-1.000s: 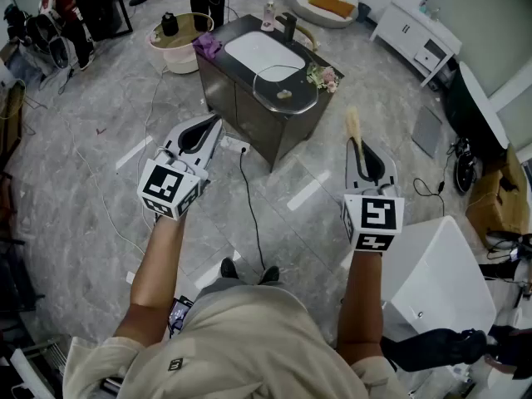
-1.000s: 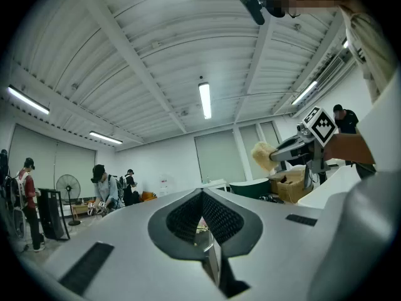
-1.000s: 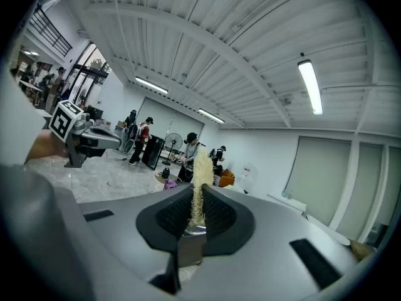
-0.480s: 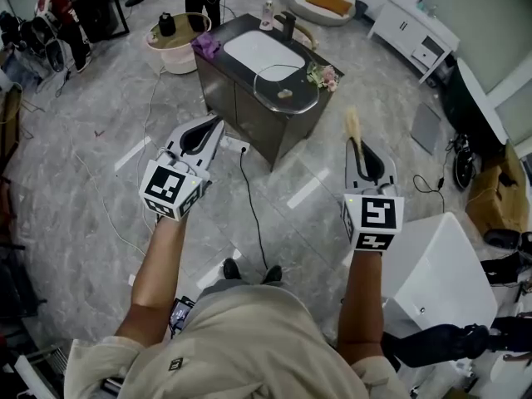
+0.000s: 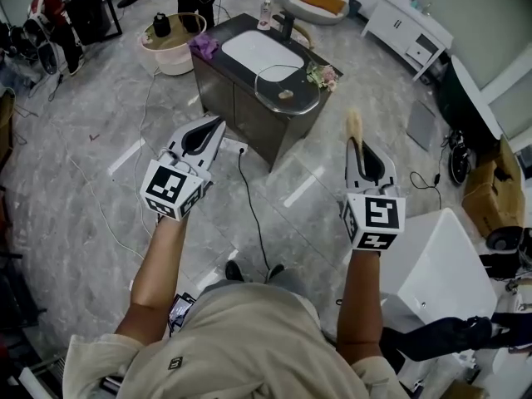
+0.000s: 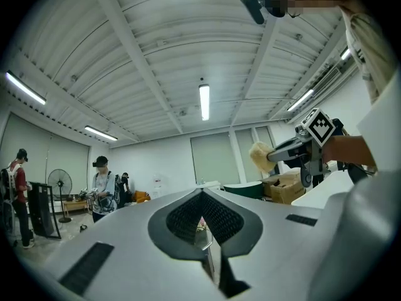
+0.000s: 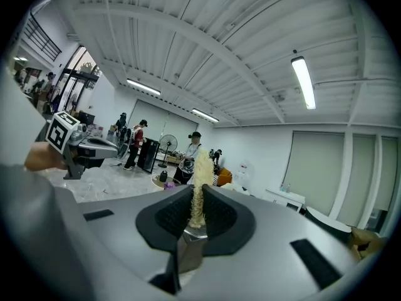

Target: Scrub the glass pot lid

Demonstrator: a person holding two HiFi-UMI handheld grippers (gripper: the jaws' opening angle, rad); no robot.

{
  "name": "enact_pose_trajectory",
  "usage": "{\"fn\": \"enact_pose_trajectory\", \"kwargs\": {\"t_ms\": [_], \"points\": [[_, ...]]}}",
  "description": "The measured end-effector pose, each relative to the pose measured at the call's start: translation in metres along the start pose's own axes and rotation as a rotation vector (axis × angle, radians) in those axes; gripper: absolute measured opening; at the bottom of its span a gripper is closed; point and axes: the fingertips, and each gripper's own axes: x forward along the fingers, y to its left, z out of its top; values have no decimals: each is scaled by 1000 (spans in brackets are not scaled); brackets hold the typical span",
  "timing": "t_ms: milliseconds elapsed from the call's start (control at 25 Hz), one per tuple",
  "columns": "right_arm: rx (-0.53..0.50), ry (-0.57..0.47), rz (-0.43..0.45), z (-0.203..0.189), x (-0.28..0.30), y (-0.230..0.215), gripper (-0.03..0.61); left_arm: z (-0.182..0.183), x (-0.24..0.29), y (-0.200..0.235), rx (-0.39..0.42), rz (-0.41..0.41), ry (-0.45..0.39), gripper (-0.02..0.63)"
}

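Observation:
The glass pot lid (image 5: 285, 94) lies flat on the near end of the dark sink cabinet (image 5: 241, 98), well ahead of both grippers. My left gripper (image 5: 216, 125) is held level at the left, shut with nothing between its jaws; in its own view the jaws (image 6: 202, 221) meet. At the right, my right gripper (image 5: 356, 145) is shut on a pale yellow scrub sponge (image 5: 353, 125) that sticks out past its tips. The right gripper view shows the sponge (image 7: 200, 168) pinched upright between the pads (image 7: 216, 215). Both grippers hang over the floor, short of the cabinet.
The cabinet top carries a white basin (image 5: 262, 50), a faucet (image 5: 288, 25), a bottle (image 5: 267, 11), small flowers (image 5: 322, 76) and a purple cloth (image 5: 205, 44). A round tub (image 5: 174, 40) stands behind it. A cable (image 5: 249, 206) trails on the floor. A white box (image 5: 432, 273) stands at the right.
Both grippers have edged a little toward the sink cabinet, and the person's feet have shifted. The sponge stays pinched in the right gripper.

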Motion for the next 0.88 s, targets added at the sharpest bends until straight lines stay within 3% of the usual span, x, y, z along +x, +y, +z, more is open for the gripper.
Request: {"fn": "enact_pose_trajectory", "kwargs": {"t_ms": [360, 880], "points": [[8, -2, 11, -6, 35, -9, 40, -12, 20, 15, -27, 11, 7, 14], [48, -20, 153, -29, 163, -75, 40, -33, 114, 39, -3, 125, 96, 14]]}}
